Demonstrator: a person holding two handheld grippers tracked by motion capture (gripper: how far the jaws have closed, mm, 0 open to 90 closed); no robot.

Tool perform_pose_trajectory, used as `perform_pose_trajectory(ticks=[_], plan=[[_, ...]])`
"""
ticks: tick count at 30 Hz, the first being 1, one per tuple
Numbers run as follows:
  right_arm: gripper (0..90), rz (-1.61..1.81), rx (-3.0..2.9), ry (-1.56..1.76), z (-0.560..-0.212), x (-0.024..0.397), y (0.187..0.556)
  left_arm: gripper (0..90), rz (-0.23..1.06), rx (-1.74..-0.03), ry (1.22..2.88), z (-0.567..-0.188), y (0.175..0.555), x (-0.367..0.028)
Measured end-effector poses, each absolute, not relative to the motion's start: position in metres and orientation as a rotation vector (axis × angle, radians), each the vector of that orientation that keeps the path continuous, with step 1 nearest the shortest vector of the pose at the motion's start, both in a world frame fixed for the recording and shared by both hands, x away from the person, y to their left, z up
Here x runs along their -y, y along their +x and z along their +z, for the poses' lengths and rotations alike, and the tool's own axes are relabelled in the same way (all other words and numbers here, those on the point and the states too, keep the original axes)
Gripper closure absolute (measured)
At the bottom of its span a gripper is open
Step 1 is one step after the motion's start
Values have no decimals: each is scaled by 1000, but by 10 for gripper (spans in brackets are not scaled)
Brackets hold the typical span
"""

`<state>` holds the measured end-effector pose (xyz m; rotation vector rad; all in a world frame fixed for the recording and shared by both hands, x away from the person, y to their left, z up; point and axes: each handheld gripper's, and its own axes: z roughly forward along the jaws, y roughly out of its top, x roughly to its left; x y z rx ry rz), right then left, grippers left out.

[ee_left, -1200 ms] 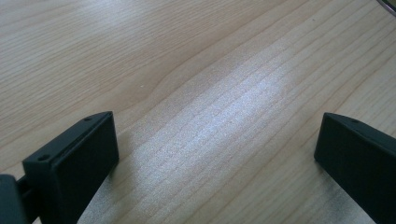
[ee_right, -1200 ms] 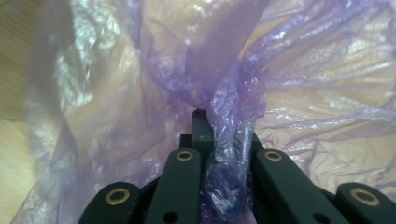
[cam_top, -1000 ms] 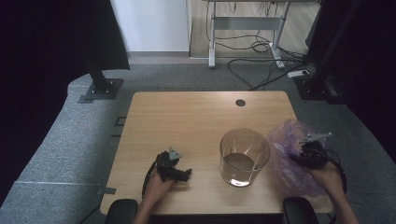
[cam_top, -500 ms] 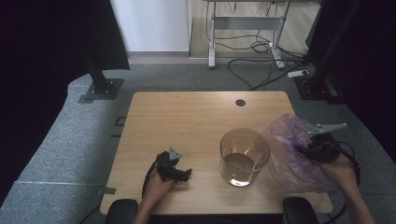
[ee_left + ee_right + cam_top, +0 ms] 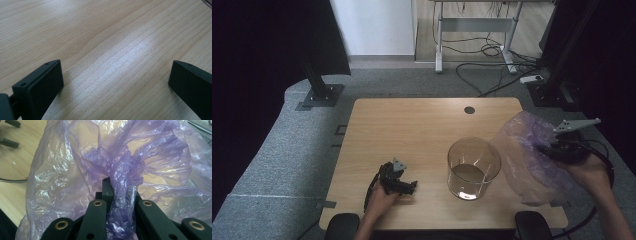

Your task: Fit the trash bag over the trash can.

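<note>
While jaws pinch the purple bag (image 5: 120,195), left gripper (image 5: 398,181) rests open.

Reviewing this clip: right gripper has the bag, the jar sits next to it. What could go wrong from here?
1. The right gripper pinches just a bunched fold of the thin purple plastic bag; it might slip or tear.
2. The bag billows close beside the clear glass cylinder jar; a sideways sweep could nudge it.

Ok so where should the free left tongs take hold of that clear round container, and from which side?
Grip the clear container by its top rim on the side facing the left tongs, coming from above. It stands upright and open-topped, its body probably too wide to span, and the purple bag held by the right tongs crowds its far side.
</note>
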<state>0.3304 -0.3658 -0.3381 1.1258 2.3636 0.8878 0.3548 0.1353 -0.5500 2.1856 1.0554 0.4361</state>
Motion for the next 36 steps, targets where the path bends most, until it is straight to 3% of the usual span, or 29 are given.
perform_pose_trajectory(ticks=[17,36], plan=[[821,930,-2370,1006,-280,343,332,0,435,-1055,2188,-550,355,-135],[817,993,-2499,812,-274,268,351,0,435,-1056,2187,-550,355,-135]])
